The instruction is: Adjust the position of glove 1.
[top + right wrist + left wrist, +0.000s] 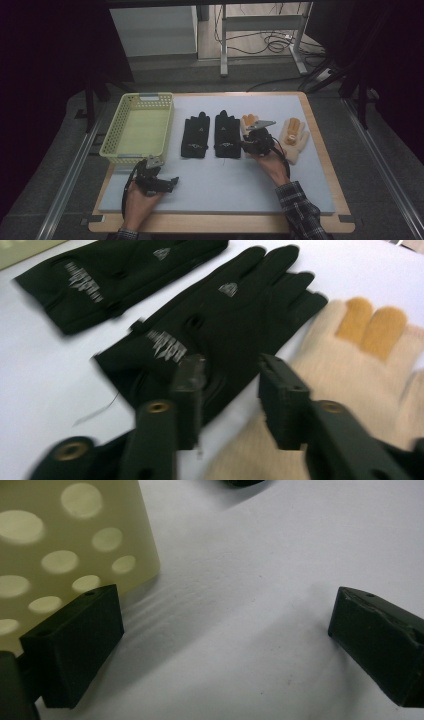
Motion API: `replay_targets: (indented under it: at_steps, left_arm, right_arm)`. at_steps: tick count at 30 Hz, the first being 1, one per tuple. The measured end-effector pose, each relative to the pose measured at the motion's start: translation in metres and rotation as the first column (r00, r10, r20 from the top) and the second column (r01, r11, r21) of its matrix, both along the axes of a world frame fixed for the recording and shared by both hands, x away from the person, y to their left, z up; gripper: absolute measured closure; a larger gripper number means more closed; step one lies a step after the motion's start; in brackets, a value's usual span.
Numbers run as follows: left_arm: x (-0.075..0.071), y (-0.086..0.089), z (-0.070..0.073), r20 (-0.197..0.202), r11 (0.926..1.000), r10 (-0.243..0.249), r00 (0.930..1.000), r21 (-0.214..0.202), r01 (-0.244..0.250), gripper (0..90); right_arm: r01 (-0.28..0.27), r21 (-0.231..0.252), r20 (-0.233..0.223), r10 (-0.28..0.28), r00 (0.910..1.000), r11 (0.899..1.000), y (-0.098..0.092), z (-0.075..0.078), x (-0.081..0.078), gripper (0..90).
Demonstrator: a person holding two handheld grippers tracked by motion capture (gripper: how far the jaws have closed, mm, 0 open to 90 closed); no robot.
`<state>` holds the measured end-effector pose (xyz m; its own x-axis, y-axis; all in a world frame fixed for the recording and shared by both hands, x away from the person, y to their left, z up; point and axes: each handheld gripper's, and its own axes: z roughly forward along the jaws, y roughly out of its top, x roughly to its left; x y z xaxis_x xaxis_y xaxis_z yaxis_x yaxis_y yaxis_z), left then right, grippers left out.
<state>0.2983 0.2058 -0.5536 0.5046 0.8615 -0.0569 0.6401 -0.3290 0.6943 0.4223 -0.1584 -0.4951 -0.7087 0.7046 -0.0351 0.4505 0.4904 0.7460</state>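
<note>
Cream glove [350, 370] lies under the right claw [227, 390], beside black glove [210, 330].

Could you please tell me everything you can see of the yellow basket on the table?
The yellow basket is a pale yellow-green rectangular bin that looks like plastic, its walls perforated with round holes. It sits upright at the left of the white mat, open top up, and looks empty inside. Grey labels mark its near and far rims. The left gripper rests just beyond its near corner, jaws open.

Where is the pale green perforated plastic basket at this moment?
In the high view the pale green perforated plastic basket sits at the table's left, beside the two black gloves and just beyond the left gripper.
</note>
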Motion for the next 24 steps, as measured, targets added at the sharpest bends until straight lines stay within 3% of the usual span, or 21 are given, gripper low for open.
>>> replay_targets:
  at_steps: [5,9,13,17,20,21,22,24]
  left_arm:
    - [0.0,0.0,0.0,-0.001,1.0,0.0,1.0,0.0,0.0,1.2]
    - [0.0,0.0,0.0,0.0,1.0,0.0,1.0,-0.002,0.0,1.2]
    - [0.0,0.0,0.0,0.0,1.0,0.001,1.0,-0.003,-0.001,1.2]
    - [0.0,0.0,0.0,-0.001,1.0,0.0,1.0,-0.001,0.0,1.2]
    - [0.0,0.0,0.0,-0.001,1.0,0.0,1.0,-0.001,0.0,1.2]
    - [0.0,0.0,0.0,-0.001,1.0,0.0,1.0,-0.001,0.0,1.2]
    - [0.0,0.0,0.0,-0.002,1.0,0.0,1.0,-0.001,0.0,1.2]
    - [0.0,0.0,0.0,-0.002,1.0,0.0,1.0,-0.001,0.0,1.2]
  right_arm:
    - [0.033,-0.019,0.011,-0.032,0.9994,0.999,0.012,0.0,0.019,71.1]
    - [0.058,-0.033,-0.01,-0.058,0.9982,0.998,0.02,-0.007,0.039,63.7]
    - [0.08,-0.027,-0.047,-0.081,0.9956,0.996,0.023,-0.016,0.048,56.3]
    - [0.09,-0.053,-0.064,-0.093,0.9936,0.995,0.027,-0.029,0.05,53.2]
    - [0.106,-0.019,-0.08,-0.107,0.991,0.994,0.026,-0.031,0.049,59.4]
    - [0.108,-0.017,-0.081,-0.109,0.9907,0.994,0.025,-0.031,0.048,63.0]
    - [0.116,-0.007,-0.089,-0.116,0.9893,0.993,0.025,-0.031,0.047,74.8]
    - [0.112,-0.004,-0.093,-0.112,0.9894,0.994,0.025,-0.031,0.047,78.7]
